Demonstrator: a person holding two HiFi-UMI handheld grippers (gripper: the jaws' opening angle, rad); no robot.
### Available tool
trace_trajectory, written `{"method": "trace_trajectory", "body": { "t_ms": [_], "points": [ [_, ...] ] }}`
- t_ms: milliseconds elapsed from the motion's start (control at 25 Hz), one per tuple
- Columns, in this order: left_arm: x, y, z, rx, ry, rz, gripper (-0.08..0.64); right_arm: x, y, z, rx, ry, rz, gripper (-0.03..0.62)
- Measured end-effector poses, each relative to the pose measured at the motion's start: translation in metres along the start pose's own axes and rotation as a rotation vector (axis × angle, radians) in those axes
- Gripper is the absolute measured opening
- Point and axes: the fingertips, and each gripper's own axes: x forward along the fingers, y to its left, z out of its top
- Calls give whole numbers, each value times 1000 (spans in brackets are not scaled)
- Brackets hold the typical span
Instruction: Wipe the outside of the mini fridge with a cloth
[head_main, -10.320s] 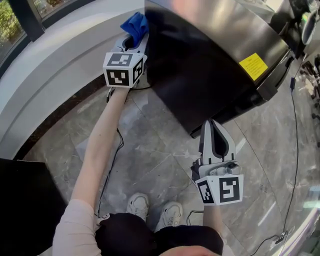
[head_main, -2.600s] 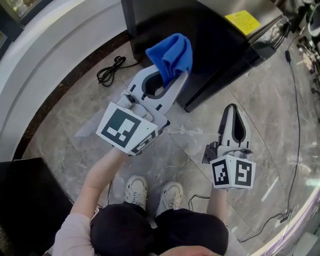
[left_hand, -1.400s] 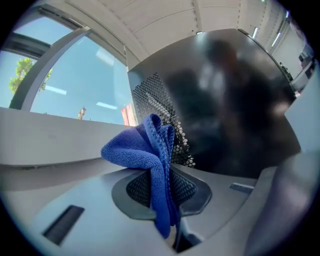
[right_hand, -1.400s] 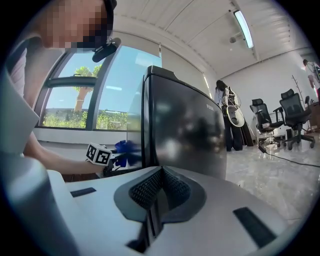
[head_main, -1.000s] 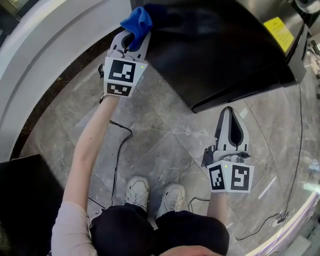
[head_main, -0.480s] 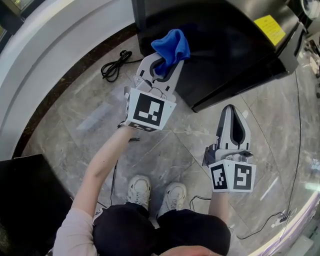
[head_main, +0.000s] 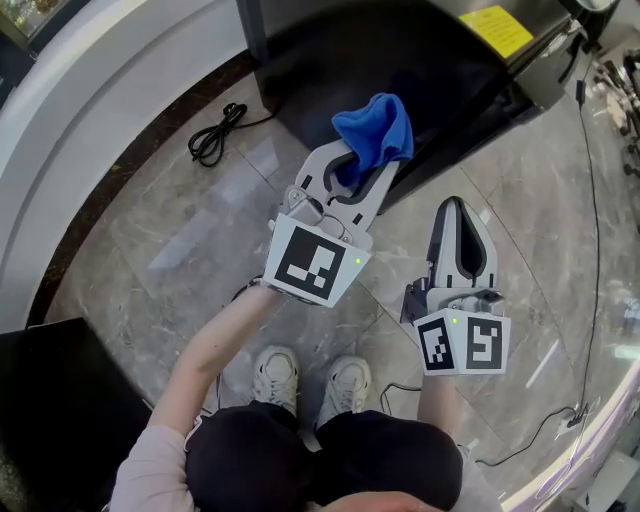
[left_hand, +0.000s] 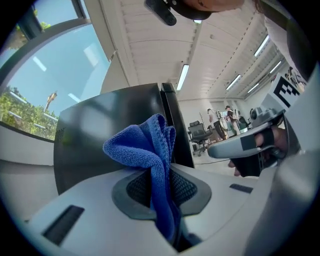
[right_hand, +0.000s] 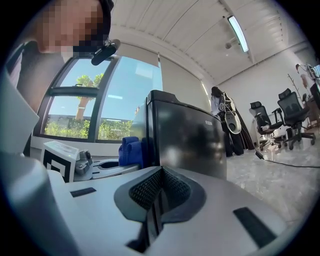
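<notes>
The black mini fridge (head_main: 400, 60) stands on the floor ahead of me, its top dark and glossy with a yellow sticker (head_main: 494, 18). My left gripper (head_main: 375, 160) is shut on a blue cloth (head_main: 374, 132), which bunches up above the jaws close to the fridge's near lower corner. In the left gripper view the cloth (left_hand: 150, 155) is pinched between the pads with the fridge (left_hand: 115, 130) just behind it. My right gripper (head_main: 458, 212) is shut on nothing and hangs lower, to the right of the fridge; its view shows the fridge (right_hand: 190, 140) ahead.
A coiled black cable (head_main: 212, 135) lies on the marble floor (head_main: 150, 250) left of the fridge. A curved white wall base (head_main: 90, 90) runs along the left. A thin cable (head_main: 590, 260) trails across the floor at right. My shoes (head_main: 310, 380) are below.
My left gripper with the cloth has swung from the fridge's left side toward its near right corner and come closer to me. The right gripper has barely moved.
</notes>
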Motion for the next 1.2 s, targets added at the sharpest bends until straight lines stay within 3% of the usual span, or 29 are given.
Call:
{"method": "trace_trajectory", "body": {
  "t_ms": [400, 800, 1040, 1200],
  "points": [
    [1, -54, 18, -53, -29, -145, 55, -11, -13, 8, 23, -24, -30, 11],
    [5, -77, 24, -97, -51, -207, 55, -14, -17, 8, 22, -23, -39, 11],
    [1, -76, 25, -101, -62, -210, 55, -13, -13, 6, 18, -18, -30, 11],
    [-16, -50, 32, -146, -125, -144, 55, -13, -14, 5, 18, -15, -32, 11]
  ]
}}
